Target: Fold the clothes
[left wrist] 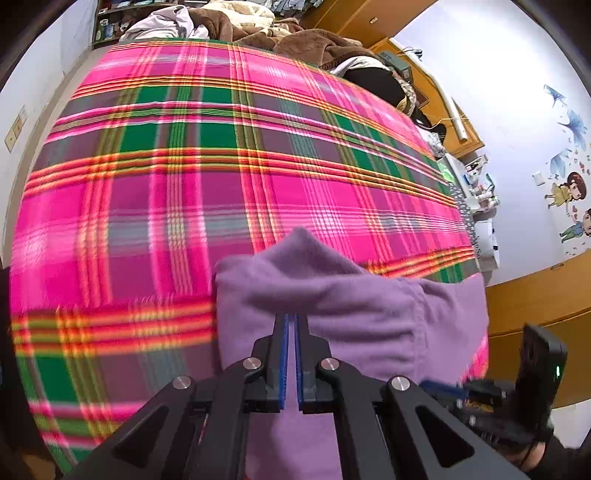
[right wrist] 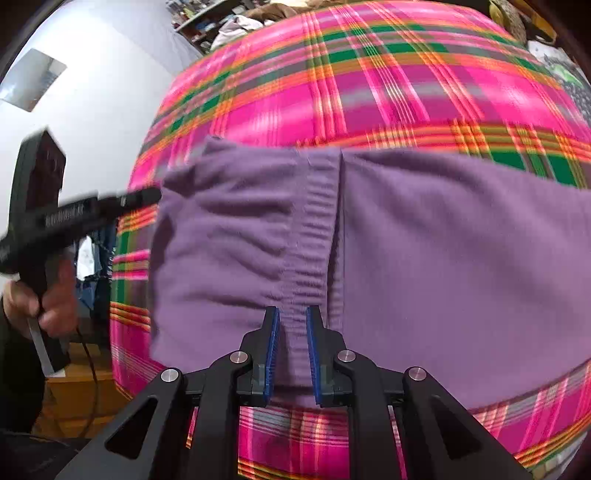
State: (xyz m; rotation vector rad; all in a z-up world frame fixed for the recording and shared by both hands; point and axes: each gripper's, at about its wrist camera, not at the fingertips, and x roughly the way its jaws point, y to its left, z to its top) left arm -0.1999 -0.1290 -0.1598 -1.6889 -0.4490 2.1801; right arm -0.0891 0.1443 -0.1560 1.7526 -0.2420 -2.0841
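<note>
1. Jaws of the left gripper point(left wrist: 290, 317) stand almost together, the blue pads nearly meeting, clamped on a raised fold of the purple fleece garment point(left wrist: 332, 295).
2. Jaws of the right gripper point(right wrist: 292, 312) stand a little apart, with the garment's gathered elastic waistband point(right wrist: 310, 229) running down between them; whether the pads actually pinch the cloth cannot be told from this view.
3. Purple fleece garment point(right wrist: 443, 258), which looks like a pair of trousers, lies on the pink, green and orange plaid bedspread point(left wrist: 184, 184) near the bed's near edge, one part folded over beside the waistband, the left part bunched and wrinkled.
4. In the right wrist view the left gripper point(right wrist: 144, 197) reaches in from the left with its tip touching the garment's left edge, and a hand point(right wrist: 40, 299) grips its handle.
5. In the left wrist view the right gripper's body point(left wrist: 535, 373) shows at the lower right, blurred, a small green light lit on it.
6. Brown blankets point(left wrist: 295, 33) and pale bedding point(left wrist: 162, 22) lie heaped at the bed's far end.
7. Wooden furniture point(left wrist: 439, 96) stands along the bed's right side, and cartoon stickers point(left wrist: 569, 192) decorate the white wall beyond.
</note>
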